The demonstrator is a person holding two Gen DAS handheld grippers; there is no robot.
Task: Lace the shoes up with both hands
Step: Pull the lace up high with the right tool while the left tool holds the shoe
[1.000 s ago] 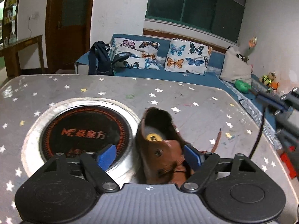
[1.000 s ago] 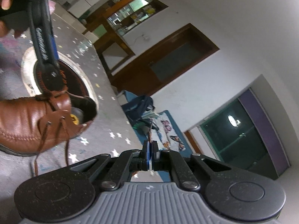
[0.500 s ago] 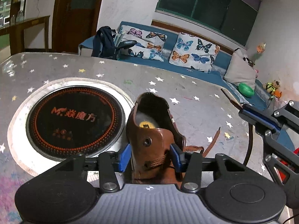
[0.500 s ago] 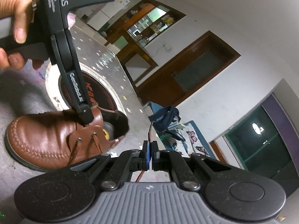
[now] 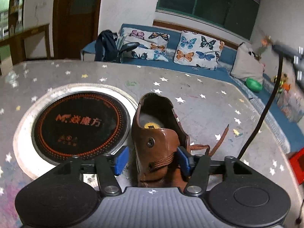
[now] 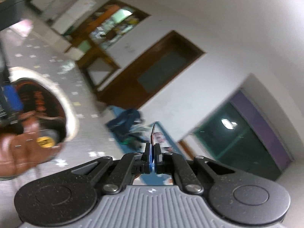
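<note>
A brown leather shoe (image 5: 157, 142) stands on the grey starred table (image 5: 199, 98), heel away from me, with a brown lace (image 5: 205, 148) threaded through its eyelets. My left gripper (image 5: 152, 160) is open, its blue pads on either side of the shoe's upper; the left pad stands clear, the right pad is at the leather. In the blurred right wrist view the shoe (image 6: 24, 152) is at the left edge. My right gripper (image 6: 152, 153) is shut on the lace tip (image 6: 152, 133), raised above and to the right of the shoe.
A round black induction plate (image 5: 79, 123) in a white ring sits left of the shoe. A blue sofa with butterfly cushions (image 5: 197, 49) lies beyond the table's far edge. A black cable (image 5: 266, 110) hangs at the right. A red object (image 5: 298, 163) is at the right edge.
My left gripper has opened from its squeeze on the shoe's upper. My right gripper has swung up and away with the lace tip, and its view is now blurred.
</note>
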